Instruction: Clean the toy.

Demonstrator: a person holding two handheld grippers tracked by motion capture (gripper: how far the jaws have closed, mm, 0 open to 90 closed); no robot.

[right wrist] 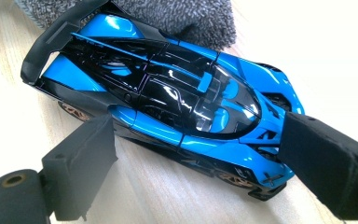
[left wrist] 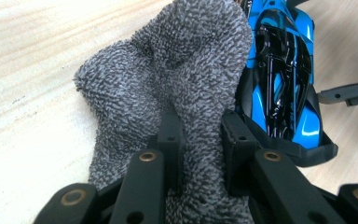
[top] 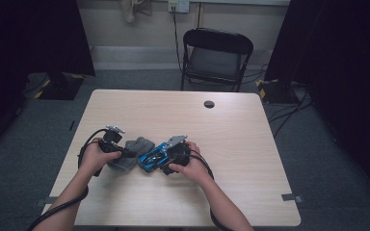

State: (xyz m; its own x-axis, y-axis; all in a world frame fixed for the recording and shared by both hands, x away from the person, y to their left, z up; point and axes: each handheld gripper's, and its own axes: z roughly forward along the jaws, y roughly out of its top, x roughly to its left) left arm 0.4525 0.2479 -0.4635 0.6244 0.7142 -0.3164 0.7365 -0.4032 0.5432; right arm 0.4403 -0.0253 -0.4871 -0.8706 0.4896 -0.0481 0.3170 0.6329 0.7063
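Left tool (top: pixel 120 153): clamped on a fold of the grey cloth (left wrist: pixel 177 84), jaws pinching it from both sides.
Grey cloth: bunched on the table (top: pixel 231 139), near-left of centre, its right edge touching the toy car (right wrist: pixel 168 98).
Toy car: blue and black, on its wheels just right of the cloth.
Right tool (top: pixel 161 159): jaws spread wide, one on each side of the car, not gripping it.

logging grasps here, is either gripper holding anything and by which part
The left gripper pinches a fold of the grey cloth. The right gripper straddles the blue toy car at nose and side, jaws open, not clamped.
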